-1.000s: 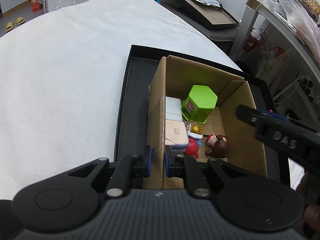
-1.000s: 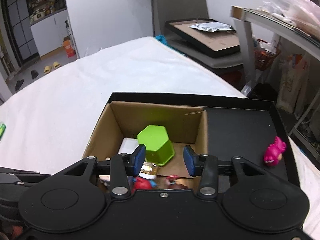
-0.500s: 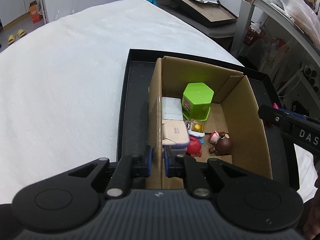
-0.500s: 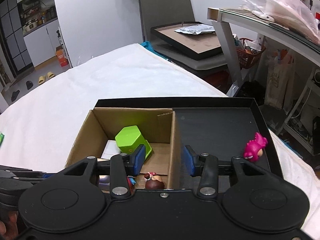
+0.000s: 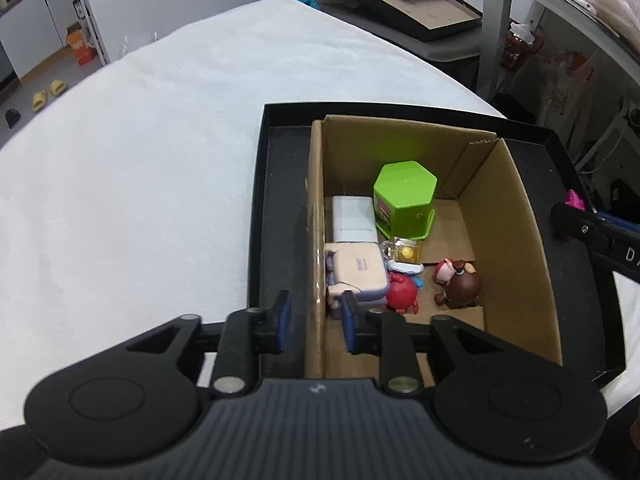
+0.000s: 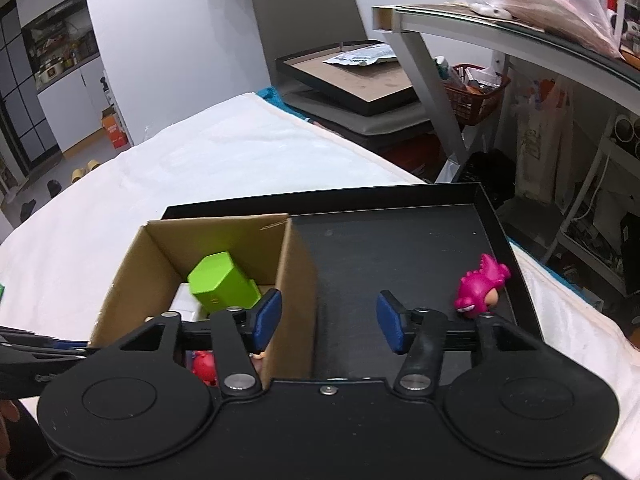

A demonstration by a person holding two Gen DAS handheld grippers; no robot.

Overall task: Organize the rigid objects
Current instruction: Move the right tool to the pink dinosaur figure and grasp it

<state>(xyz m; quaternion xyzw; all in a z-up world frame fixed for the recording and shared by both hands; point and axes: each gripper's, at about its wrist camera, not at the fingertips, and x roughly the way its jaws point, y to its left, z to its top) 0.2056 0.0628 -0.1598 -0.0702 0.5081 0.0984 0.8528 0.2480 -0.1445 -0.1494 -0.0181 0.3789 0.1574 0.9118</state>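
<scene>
Left wrist view: looks down into a cardboard box (image 5: pixel 512 216) that stands in a black tray (image 5: pixel 260 208) on a white worktop (image 5: pixel 140 160).
Left tongs (image 5: pixel 316 322): the jaws have just been opening; they stand narrow and straddle the box's left wall, one blue pad outside it, one inside. The pads stand just clear of the cardboard; nothing is gripped.
Box contents, far end: a green hexagonal container (image 5: pixel 405 196) stands upright, with a white block (image 5: pixel 352 220) touching its left side.
Box contents, middle: a small clear case with a yellow piece (image 5: pixel 404 251) lies just in front of the green container.
Box contents, near end: a beige case (image 5: pixel 356 270) rests on a lilac one against the left wall; a red figure (image 5: pixel 402 292) lies beside it; a brown figure (image 5: pixel 458 284) lies further right, apart from the red one.
Right tongs, seen from the left: a black finger (image 5: pixel 600 236) reaches in from the right edge, over the tray.
Right wrist view: shows the same box (image 6: pixel 296 264) at the left part of the tray (image 6: pixel 400 248), with bare tray floor to its right.
Right tongs (image 6: pixel 330 322): the jaws have just been opening; they stand moderately wide, the left pad over the box's right wall, the right pad over the tray floor. Nothing is between the pads in a grip.
Pink figure (image 6: pixel 480 288): stands on the tray floor near the tray's right rim, outside the box and well apart from it, to the right of the right pad.
Green container, right view (image 6: pixel 222 282): visible inside the box, with the white block behind it.
Background: a second tray (image 6: pixel 352 80) with paper lies on a chair beyond the worktop.
</scene>
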